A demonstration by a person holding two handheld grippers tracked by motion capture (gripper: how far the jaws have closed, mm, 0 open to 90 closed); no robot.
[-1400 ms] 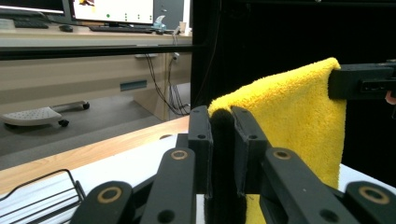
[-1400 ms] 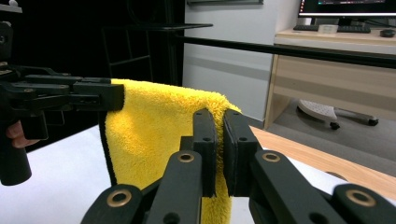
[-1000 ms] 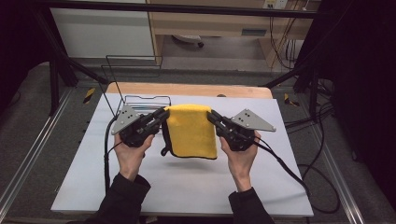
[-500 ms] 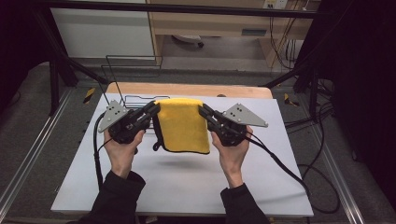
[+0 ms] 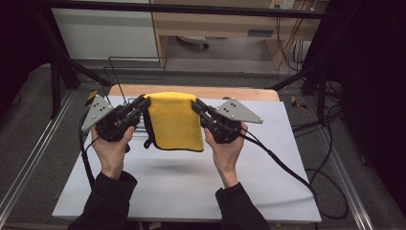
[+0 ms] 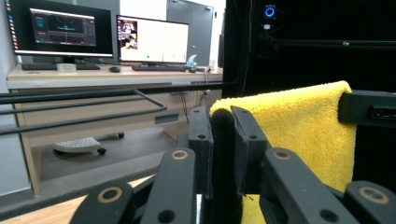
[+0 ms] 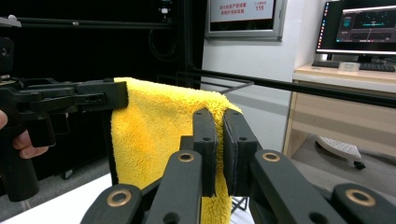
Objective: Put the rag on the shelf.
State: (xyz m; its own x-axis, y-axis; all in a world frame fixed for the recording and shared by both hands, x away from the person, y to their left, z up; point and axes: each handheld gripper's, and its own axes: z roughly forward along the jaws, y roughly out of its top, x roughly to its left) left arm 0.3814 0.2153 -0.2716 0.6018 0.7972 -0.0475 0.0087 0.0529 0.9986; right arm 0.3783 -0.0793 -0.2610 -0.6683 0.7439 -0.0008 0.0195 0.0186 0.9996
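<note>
The left gripper (image 5: pixel 141 102) is pinching the top left corner of a yellow towel (image 5: pixel 173 122), its jaws clenched on the black-edged hem, and the right gripper (image 5: pixel 197 106) is pinching the top right corner the same way. Between them the towel is hanging folded and stretched flat in the air above the white bench (image 5: pixel 191 187), clear of its surface, with a shadow lying beneath it. In the left gripper view the towel (image 6: pixel 299 126) is running from the left gripper (image 6: pixel 223 140) across to the other one; in the right gripper view the cloth (image 7: pixel 159 135) is draping down past the right gripper (image 7: pixel 219 140).

The step in hand looks like carrying the towel, lifted by both corners, toward the wire rack (image 5: pixel 136 72) standing at the bench's far left. The next move probably calls for keeping both grips tight and the top edge taut and level while bringing it over a rail, then lowering so the cloth drapes evenly.

As for containers, the rack is the only holder here, and its rails are carrying nothing.
</note>
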